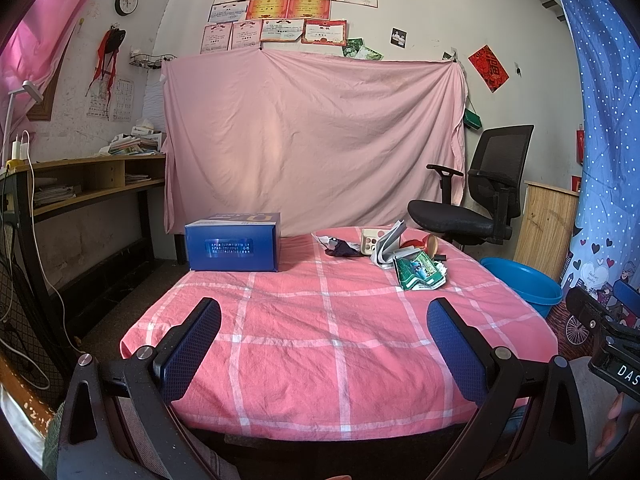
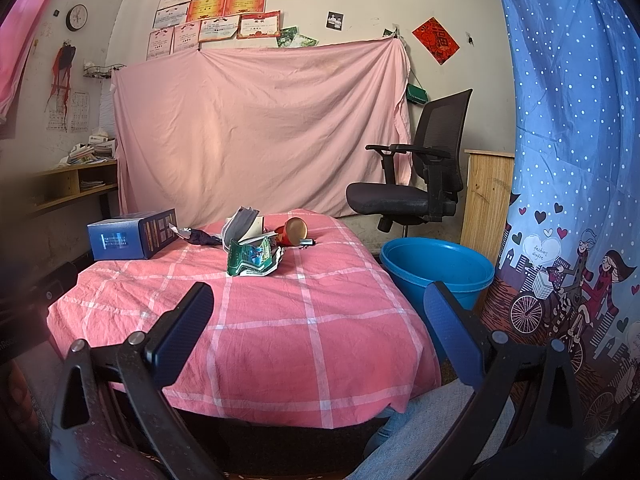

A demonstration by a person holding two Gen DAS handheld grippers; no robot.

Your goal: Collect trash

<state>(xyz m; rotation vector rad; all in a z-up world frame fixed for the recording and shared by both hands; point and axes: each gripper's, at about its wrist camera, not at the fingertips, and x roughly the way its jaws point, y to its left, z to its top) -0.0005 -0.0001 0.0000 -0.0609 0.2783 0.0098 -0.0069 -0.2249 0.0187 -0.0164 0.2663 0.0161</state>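
nothing collected yet, both tools empty

i am holding my left gripper (image 1: 324,320) and my right gripper (image 2: 318,306) over the near edge of the table (image 1: 280,344), the one covered in a pink checked cloth. both are standing with their fingers spread wide apart and nothing between them.

the trash is all lying in one heap at the far side of the table: a crumpled green wrapper (image 2: 250,258) nearest me, folded papers (image 2: 240,224) leaning behind it, a dark scrap (image 2: 202,237) to the left, a red cup (image 2: 291,232) tipped on its side to the right, and a small dark item just beside the cup that i cannot make out. a blue box (image 2: 130,238) is sitting at the far left corner, apart from the heap; i cannot tell whether it counts as trash.

the blue bucket (image 2: 438,268) is waiting on the floor just beside the table's right edge, and what i can see of its inside is looking bare.

so i am judging the task as barely begun: every piece is still needing a pick-up and a drop, likely into that bucket, with the green wrapper being the closest reach.
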